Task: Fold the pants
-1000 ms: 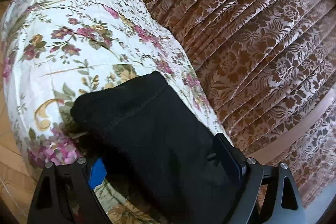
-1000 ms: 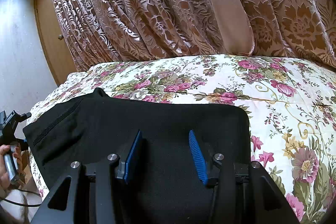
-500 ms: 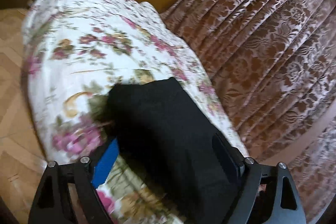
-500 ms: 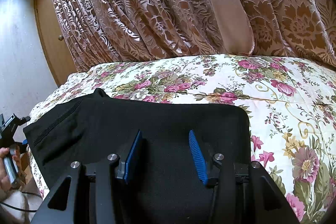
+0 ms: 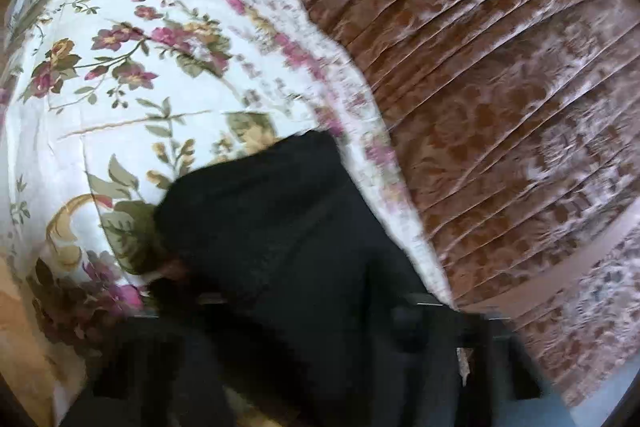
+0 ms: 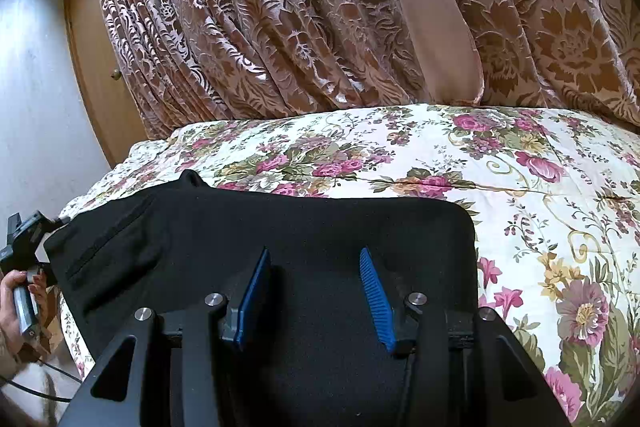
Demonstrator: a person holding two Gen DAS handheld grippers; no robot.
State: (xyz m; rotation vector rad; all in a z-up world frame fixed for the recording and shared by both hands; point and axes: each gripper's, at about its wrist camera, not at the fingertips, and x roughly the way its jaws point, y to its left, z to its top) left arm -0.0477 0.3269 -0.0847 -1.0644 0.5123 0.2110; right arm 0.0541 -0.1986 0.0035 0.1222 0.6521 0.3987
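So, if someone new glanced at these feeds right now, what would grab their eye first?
First the black pants, folded flat at the near left of the floral bedspread, dark against its pale roses. Next the right hand-held gripper, its blue pads apart above the cloth. The brown patterned curtain fills the back. The left view is blurred, and the left hand-held gripper sits at the pants' left edge.

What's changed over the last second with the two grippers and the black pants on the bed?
The left gripper swung along the black pants' end; its view is now motion-blurred, jaw state unreadable. The right gripper stayed open over the pants, which lie unmoved on the floral bedspread.
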